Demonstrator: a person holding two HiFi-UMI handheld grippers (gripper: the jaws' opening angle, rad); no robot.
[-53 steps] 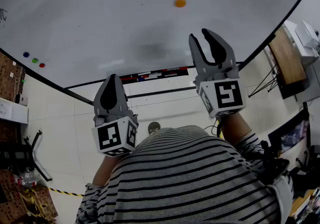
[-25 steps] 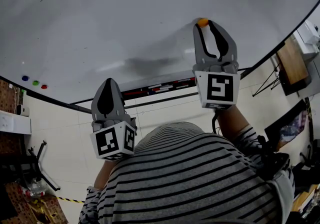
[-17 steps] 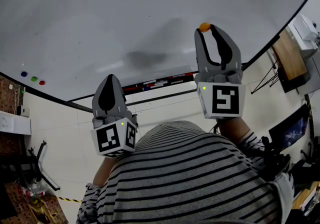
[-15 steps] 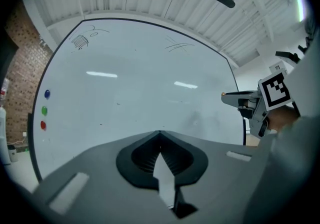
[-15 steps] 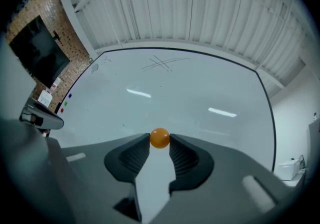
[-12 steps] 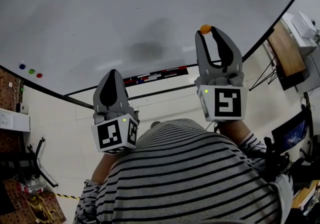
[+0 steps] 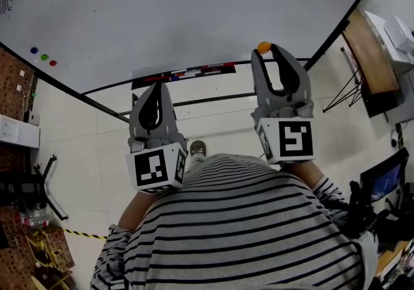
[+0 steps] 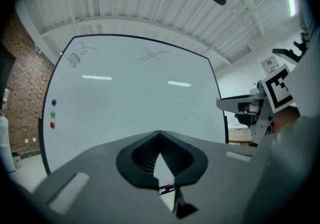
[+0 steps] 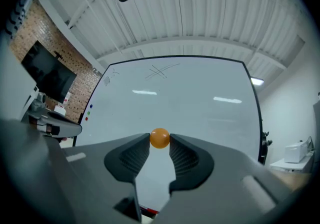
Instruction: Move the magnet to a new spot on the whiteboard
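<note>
The small orange magnet [image 7: 263, 46] sits pinched between the tips of my right gripper [image 7: 265, 50], held in the air clear of the whiteboard [image 7: 194, 10]. In the right gripper view the magnet [image 9: 160, 138] is clamped between both pads of that gripper [image 9: 160, 141], with the whiteboard [image 9: 190, 98] some way behind it. My left gripper [image 7: 154, 86] hangs lower and to the left, shut and empty. Its jaws [image 8: 160, 134] meet at the tips in its own view, facing the whiteboard [image 8: 130, 103].
Blue [image 7: 33, 50], green [image 7: 44, 57] and red [image 7: 53, 63] magnets stick to the board's left side. A tray of markers [image 7: 184, 74] runs under the board. A wooden table [image 7: 369, 55] with a white machine [image 7: 396, 31] stands at the right, a brick wall [image 7: 13, 94] at the left.
My right gripper reached the orange magnet on the board, closed on it and drew it off. Both grippers have since backed away from the whiteboard.
</note>
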